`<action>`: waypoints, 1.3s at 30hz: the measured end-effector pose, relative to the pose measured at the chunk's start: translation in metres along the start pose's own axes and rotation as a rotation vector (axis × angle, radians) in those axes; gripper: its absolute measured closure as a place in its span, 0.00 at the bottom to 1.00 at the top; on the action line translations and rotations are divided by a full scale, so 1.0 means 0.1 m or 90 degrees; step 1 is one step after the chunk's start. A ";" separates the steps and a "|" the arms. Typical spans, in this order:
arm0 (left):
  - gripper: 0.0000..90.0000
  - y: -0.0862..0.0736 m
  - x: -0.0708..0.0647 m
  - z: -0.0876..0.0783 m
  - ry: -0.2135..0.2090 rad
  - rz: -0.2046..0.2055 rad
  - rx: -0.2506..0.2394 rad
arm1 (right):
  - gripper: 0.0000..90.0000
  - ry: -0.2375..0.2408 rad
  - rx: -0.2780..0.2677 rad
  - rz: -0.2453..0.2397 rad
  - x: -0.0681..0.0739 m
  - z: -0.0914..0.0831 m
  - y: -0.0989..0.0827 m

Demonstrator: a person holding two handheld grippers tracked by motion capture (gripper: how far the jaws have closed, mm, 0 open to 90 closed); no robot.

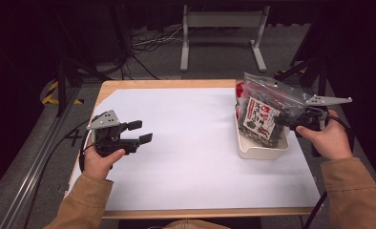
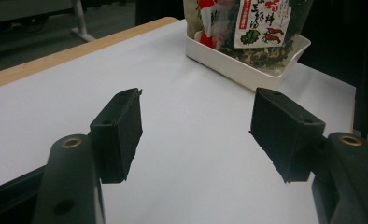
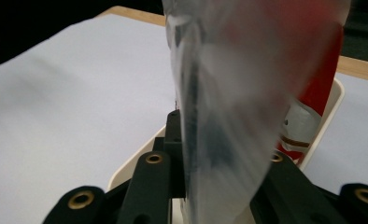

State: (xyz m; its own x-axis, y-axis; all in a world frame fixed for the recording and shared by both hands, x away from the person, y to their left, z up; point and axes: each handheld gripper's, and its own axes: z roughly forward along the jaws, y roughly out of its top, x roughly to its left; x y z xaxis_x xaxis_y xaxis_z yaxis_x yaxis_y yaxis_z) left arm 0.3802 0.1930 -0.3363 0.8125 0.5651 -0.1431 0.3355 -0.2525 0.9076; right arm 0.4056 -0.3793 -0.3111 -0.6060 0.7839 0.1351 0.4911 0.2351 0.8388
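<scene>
**Snack bag held at the tray, transfer unfinished**

While the right hand-held gripper [image 1: 291, 119] grips a clear plastic snack bag [image 1: 267, 112], the bag stands upright in the white tray [image 1: 262, 151] at the right side of the tabletop [image 1: 191, 143]. Judged from this arrangement, the bag is either on its way into the tray or about to leave it; release or lifting is the step that remains. The left hand-held gripper [image 1: 141, 132] hovers over the bare white surface at the left, jaws wide apart and holding nothing, well apart from the tray.

The bag is thin, glossy, crinkled film with a zip strip along its top, a white printed label with red and green figures [image 2: 261, 21], and dark leafy contents. In the right gripper view the film [image 3: 229, 116] bulges between the black jaws. A red packet [image 3: 322, 88] stands behind it in the tray. The tray is smooth, rounded, rectangular plastic. A matte white sheet covers the wood-edged tabletop.
</scene>
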 end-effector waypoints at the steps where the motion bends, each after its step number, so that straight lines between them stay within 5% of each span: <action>1: 0.38 0.00 0.00 0.00 0.000 0.000 0.000 | 0.78 0.005 -0.009 0.006 -0.02 0.00 -0.01; 8: 0.38 -0.05 0.00 -0.05 -0.001 -0.015 -0.001 | 0.44 -0.005 -0.066 0.014 -0.03 -0.05 -0.13; 15: 0.37 -0.08 -0.03 -0.12 0.001 -0.010 -0.001 | 0.30 -0.027 -0.130 -0.022 0.06 -0.26 -0.23; 24: 0.37 -0.18 -0.07 -0.27 0.002 -0.012 -0.002 | 0.31 -0.038 -0.147 -0.060 0.27 -0.46 -0.39; 39: 0.36 -0.40 -0.13 -0.50 -0.006 -0.009 -0.022 | 0.34 0.057 -0.148 -0.146 0.76 -0.31 -0.59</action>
State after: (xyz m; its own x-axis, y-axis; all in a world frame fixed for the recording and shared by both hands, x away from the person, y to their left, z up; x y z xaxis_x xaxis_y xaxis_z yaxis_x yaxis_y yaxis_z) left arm 0.3324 0.2349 -0.3516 0.8120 0.5615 -0.1591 0.3306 -0.2179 0.9183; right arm 0.3113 -0.3516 -0.3337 -0.7420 0.6695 -0.0333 0.1868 0.2542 0.9490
